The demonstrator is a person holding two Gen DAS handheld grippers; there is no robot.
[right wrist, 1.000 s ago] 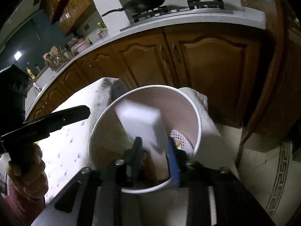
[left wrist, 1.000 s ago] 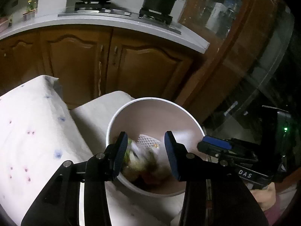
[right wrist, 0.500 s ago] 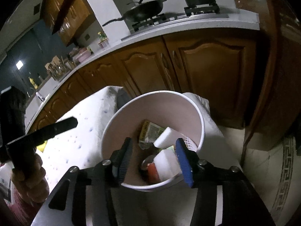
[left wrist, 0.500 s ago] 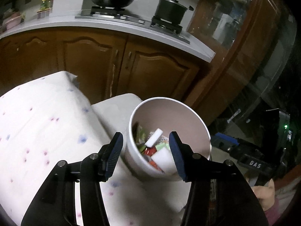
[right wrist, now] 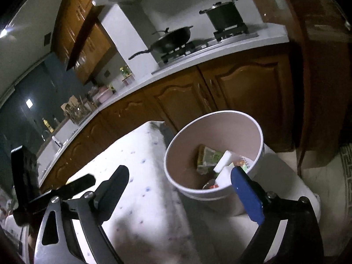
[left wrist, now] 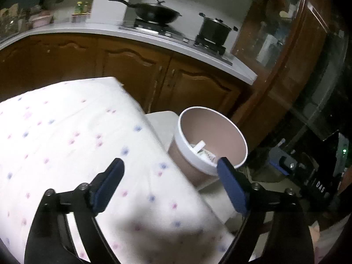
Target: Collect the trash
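Note:
A white-rimmed round bin (left wrist: 241, 140) (right wrist: 211, 194) stands on a pale stool beside the table. Inside it lie a green packet (right wrist: 206, 157), a white block (right wrist: 224, 162) and other wrappers. My left gripper (left wrist: 171, 179) hovers over the table's right edge, its jaws opening wide with nothing between them. My right gripper (right wrist: 179, 186) hangs in front of the bin, jaws also opening, nothing held; its blue finger (right wrist: 247, 194) overlaps the bin's near rim. The left gripper's black finger (right wrist: 74, 184) shows at the left of the right wrist view.
A table under a white cloth with pink and blue dots (left wrist: 66, 143) (right wrist: 140, 189) fills the left foreground. Behind run brown wooden cabinets (left wrist: 132, 72) under a white counter with a black wok (left wrist: 156, 11) and a pot (left wrist: 213, 29). A dark glass-fronted cabinet (left wrist: 308, 77) stands right.
Both grippers opened and let trash fall into the bin. Both drew back from over the bin; the left one swung left over the table.

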